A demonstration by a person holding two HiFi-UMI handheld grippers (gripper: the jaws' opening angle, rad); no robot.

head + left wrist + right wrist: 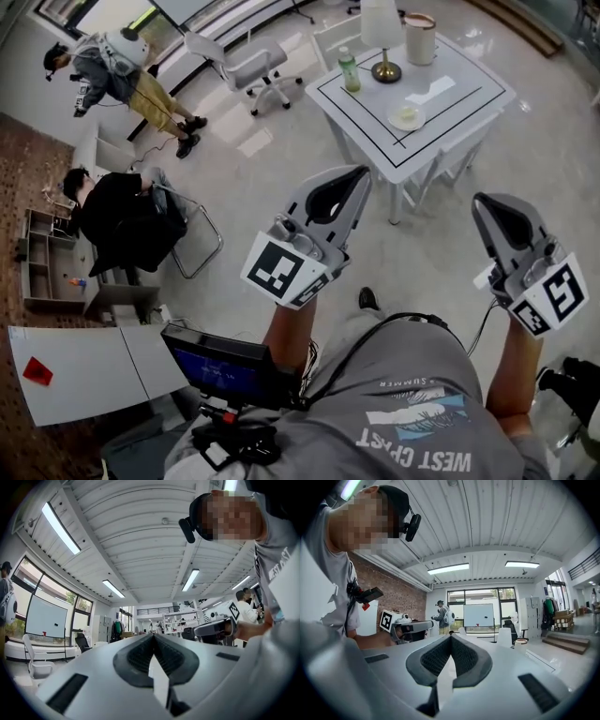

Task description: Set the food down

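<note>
Facing the white table, left tongs and right tongs stand closed.

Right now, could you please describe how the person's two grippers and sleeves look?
The left gripper and right gripper are pale grey wedge-shaped shells with dark ribbed pads; each carries a black-and-white marker cube. The T-shirt is grey, short-sleeved.

The left tool and right tool are pale grey with black ribbed pads, patterned at the rear in black-and-white squares. Ahead of them the counter is white with thin black border lines, bearing a green bottle, a white plate and a lamp with white shade and brassy base. Behind the left tool glows a blue screen.
</note>
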